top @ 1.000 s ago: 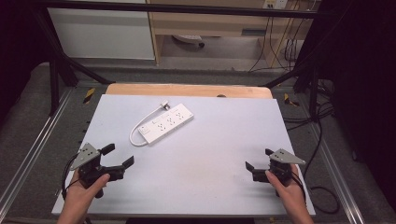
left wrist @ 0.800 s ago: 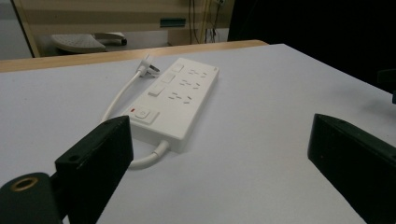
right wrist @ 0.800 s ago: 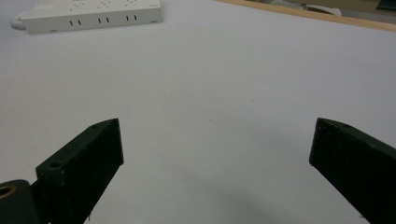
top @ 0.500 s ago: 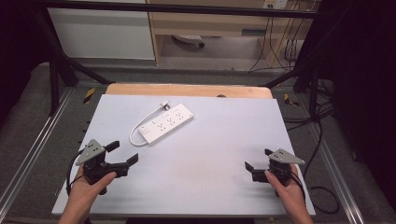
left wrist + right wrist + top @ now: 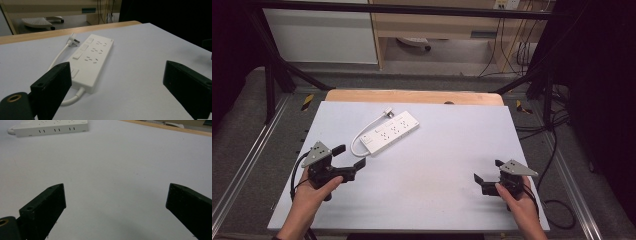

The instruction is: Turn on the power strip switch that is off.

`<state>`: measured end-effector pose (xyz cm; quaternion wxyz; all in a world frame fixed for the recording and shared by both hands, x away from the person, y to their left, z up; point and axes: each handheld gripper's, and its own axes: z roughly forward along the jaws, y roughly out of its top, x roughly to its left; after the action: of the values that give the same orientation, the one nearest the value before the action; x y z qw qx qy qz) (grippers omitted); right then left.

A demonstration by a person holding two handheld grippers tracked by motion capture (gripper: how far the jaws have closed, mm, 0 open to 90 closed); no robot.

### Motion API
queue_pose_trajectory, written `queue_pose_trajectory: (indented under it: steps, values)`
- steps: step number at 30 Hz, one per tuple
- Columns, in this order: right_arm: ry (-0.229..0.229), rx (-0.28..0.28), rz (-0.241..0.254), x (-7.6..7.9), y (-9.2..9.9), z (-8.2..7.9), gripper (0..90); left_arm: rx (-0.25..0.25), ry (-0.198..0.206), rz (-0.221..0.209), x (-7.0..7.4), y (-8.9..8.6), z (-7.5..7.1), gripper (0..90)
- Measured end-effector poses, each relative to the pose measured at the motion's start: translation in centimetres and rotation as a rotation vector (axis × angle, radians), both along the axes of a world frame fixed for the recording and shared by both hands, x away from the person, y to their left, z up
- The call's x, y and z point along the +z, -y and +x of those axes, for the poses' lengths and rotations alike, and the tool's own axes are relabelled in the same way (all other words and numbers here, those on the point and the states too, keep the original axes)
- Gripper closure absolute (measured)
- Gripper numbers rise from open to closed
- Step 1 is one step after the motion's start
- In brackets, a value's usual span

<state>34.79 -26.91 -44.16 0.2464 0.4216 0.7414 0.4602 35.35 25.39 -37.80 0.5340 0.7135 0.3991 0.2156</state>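
**Both tongs open and empty, strip lying beyond the left one**

The left tongs (image 5: 348,157) sit near the desk's front left corner, held in the left hand (image 5: 314,192), jaws spread wide with nothing between them. In the left gripper view the tongs (image 5: 120,82) point at the strip (image 5: 91,60), whose near end lies just beyond the jaw tips and apart from them. The right tongs (image 5: 486,171) rest near the front right corner in the right hand (image 5: 519,202), jaws likewise wide apart and holding nothing; in the right gripper view the tongs (image 5: 115,202) frame bare desk.

The strip (image 5: 390,131) is white and lies flat, left of the desk's centre and toward the back edge, slanted to the edges. Its white cord (image 5: 362,134) loops from the near end round to a plug (image 5: 387,114) lying by the far end. Rows of sockets and a few switches show on its top; no brand or writing can be read on it.

The desk (image 5: 452,150) is a pale grey-white sheet with a wooden strip along its back edge. Metal rails run along both sides over grey floor. Behind stand a wooden cabinet (image 5: 437,22), a white panel (image 5: 319,35) and hanging cables (image 5: 512,45).
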Motion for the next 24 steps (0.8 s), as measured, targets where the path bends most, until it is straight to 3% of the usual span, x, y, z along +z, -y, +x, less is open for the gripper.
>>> queue_pose_trajectory:
  steps: [16,24]
  values:
    - [-0.002,-0.007,-0.003,0.0,-0.1,0.0,3.2,0.001,-0.013,-0.010,0.4,1.0,2.2,8.8]
    - [-0.003,-0.005,0.002,0.0,-0.1,-0.1,3.4,0.030,-0.008,-0.021,0.8,1.3,3.3,9.1]
